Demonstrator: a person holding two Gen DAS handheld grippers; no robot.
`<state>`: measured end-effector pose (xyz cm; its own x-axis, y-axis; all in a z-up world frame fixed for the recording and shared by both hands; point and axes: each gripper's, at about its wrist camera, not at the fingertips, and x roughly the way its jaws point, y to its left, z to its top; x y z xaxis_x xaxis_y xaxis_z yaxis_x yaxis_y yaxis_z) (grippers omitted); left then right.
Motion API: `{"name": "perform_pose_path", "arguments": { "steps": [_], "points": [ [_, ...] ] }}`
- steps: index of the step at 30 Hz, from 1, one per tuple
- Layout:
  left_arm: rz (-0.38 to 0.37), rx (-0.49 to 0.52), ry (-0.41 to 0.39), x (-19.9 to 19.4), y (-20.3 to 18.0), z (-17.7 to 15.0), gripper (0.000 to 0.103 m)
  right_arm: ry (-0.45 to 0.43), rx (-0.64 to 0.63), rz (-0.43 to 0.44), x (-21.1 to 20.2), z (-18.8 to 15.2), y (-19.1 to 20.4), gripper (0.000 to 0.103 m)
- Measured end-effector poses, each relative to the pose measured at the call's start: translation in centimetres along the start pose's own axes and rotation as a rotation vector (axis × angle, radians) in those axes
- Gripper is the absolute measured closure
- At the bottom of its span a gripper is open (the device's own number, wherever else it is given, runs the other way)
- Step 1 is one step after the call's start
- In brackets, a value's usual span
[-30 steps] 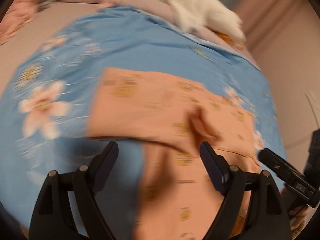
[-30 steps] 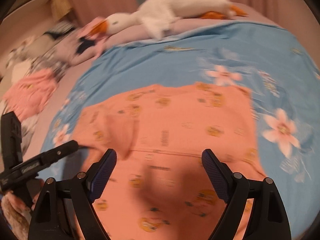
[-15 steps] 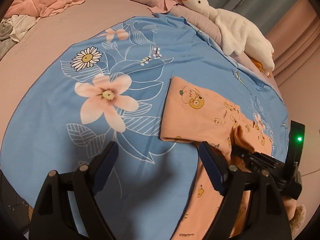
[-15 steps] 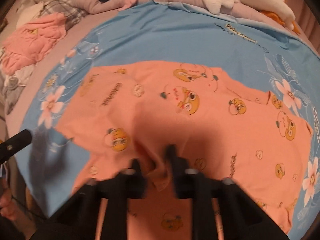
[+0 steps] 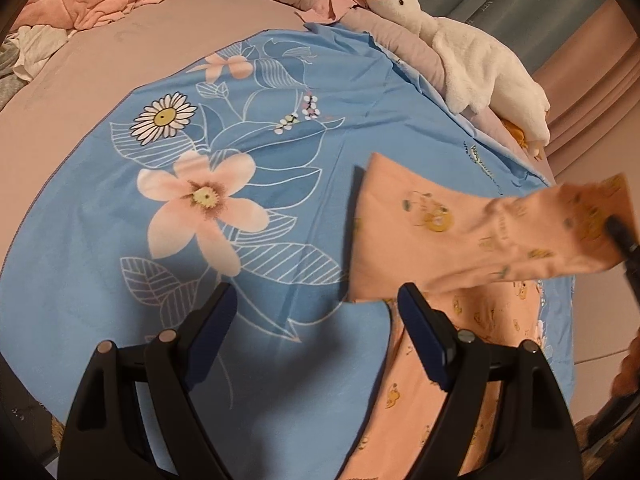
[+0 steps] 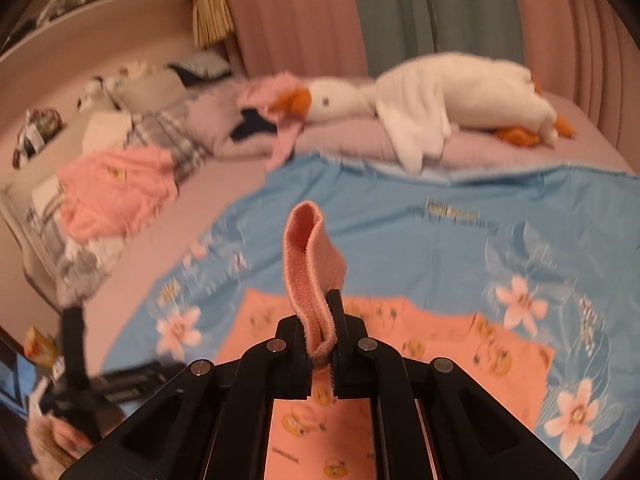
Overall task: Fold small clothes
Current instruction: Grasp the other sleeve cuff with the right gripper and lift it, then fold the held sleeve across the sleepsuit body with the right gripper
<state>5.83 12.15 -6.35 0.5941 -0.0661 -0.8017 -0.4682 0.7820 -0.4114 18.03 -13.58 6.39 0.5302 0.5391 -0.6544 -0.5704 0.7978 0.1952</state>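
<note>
In the left wrist view: left gripper [image 5: 316, 320] at the lower centre, jaws spread wide over the blue floral sheet [image 5: 120, 240], pinching nothing; peach garment [image 5: 420, 216] in the right half, partly flat, one part raised toward the right edge. In the right wrist view: right gripper [image 6: 325, 336] at the bottom centre, pressed together on a peach fold standing up, the rest spread below. Judged early: first fold just begun, remaining folds not yet done.

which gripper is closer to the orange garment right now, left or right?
Right. The right gripper is shut on a fold of the orange garment, lifting it. The left gripper hangs open over the blue sheet beside it, not touching.
</note>
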Motion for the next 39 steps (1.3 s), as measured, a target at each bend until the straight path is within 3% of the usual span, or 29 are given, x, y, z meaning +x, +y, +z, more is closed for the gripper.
{"name": "perform_pose_path", "arguments": {
  "steps": [7,10,13,18,21,25,39],
  "points": [
    [-0.008,0.039,0.007,0.5,-1.6,0.8,0.022,-0.098,0.043,-0.037,-2.8,2.1,-1.5,0.096],
    [-0.021,0.051,0.007,0.7,-2.5,1.2,0.028,-0.123,0.063,-0.052,-3.9,2.1,-2.4,0.096],
    [-0.035,0.066,0.01,1.0,-3.5,1.7,0.04,-0.144,0.078,-0.065,-4.8,1.9,-3.4,0.097],
    [-0.075,0.122,0.022,1.7,-5.7,2.5,0.074,-0.145,0.113,-0.112,-5.3,1.7,-5.5,0.097],
    [-0.097,0.156,0.028,2.5,-7.3,3.0,0.08,-0.145,0.133,-0.138,-5.6,1.3,-6.6,0.097],
    [-0.125,0.191,0.062,3.9,-9.0,3.3,0.084,-0.113,0.158,-0.173,-5.0,0.3,-8.0,0.097],
    [-0.099,0.267,0.146,7.6,-11.1,2.5,0.085,-0.036,0.282,-0.227,-4.0,-3.3,-12.5,0.097]
  ]
}}
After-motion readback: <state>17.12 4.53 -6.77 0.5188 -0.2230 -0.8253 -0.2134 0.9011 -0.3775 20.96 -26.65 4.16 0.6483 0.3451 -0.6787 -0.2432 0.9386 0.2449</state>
